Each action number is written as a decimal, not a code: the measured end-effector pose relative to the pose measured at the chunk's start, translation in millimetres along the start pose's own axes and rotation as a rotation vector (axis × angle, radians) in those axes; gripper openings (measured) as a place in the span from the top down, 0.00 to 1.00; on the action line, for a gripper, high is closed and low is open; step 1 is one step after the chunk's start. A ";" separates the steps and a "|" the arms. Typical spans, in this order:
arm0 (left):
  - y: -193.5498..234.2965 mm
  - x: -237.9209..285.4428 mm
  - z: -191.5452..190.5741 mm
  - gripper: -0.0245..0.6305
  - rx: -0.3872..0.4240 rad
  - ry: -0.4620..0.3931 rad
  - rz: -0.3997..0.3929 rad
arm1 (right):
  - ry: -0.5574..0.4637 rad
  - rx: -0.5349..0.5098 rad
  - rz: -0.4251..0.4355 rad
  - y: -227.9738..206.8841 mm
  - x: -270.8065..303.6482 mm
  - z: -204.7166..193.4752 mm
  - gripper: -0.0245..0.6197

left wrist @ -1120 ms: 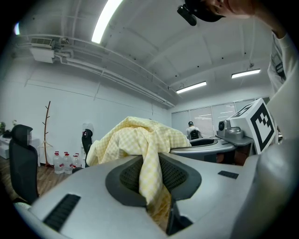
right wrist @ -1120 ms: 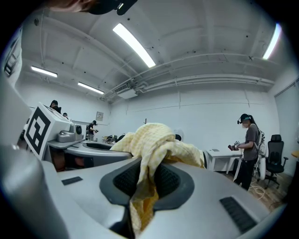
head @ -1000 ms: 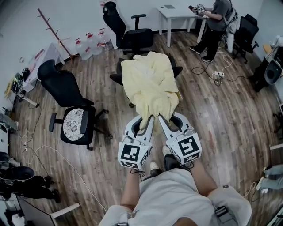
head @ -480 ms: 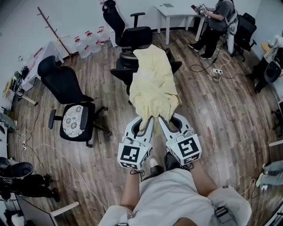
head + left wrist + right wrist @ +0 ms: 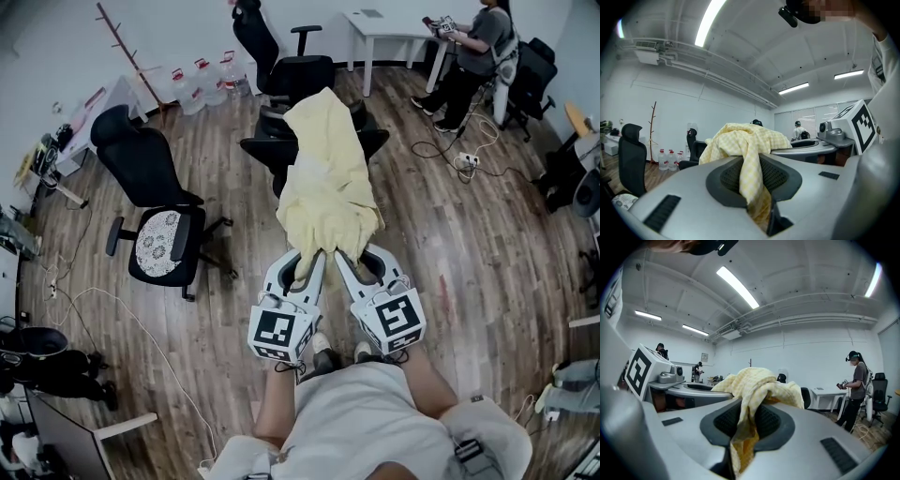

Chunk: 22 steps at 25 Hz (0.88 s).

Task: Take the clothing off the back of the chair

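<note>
Wood floor (image 5: 469,253), open office. Yellow garment (image 5: 323,178) hangs off the chair (image 5: 267,150), near hem clamped in both left gripper (image 5: 305,255) and right gripper (image 5: 351,253). Looks light, limp, could snag; hem hold side by side seems right.

head cam looking steeply down from above and behind left gripper (image 5: 305,258) and right gripper (image 5: 354,258), each gripper cam riding close behind its own jaws, facing level along them, all three sharing the yellow clothing (image 5: 326,178) ahead of the tips
</note>
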State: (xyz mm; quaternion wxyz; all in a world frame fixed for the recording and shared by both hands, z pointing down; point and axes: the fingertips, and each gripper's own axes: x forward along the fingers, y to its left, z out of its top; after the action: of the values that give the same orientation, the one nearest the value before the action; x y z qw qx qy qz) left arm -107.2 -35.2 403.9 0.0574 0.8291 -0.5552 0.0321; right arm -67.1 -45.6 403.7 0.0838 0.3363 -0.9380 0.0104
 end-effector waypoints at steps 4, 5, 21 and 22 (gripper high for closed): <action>-18.0 0.1 -0.8 0.83 -0.001 -0.005 0.029 | -0.010 -0.004 0.033 -6.3 -14.9 -2.0 0.85; -22.6 0.0 -0.6 0.83 0.001 -0.006 0.033 | -0.011 -0.004 0.038 -7.7 -19.0 -2.6 0.85; -74.6 -12.0 -9.4 0.83 0.005 0.013 0.060 | -0.004 0.019 0.091 -11.9 -71.4 -18.8 0.85; -76.6 -12.1 -9.7 0.83 0.004 0.014 0.060 | -0.004 0.022 0.092 -12.5 -73.3 -19.3 0.85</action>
State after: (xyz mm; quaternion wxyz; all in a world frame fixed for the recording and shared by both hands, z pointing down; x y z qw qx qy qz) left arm -41.0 6.1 407.6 0.0584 0.8119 -0.5794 0.0407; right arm -0.7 -7.7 410.3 0.0776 0.2936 -0.9525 0.0236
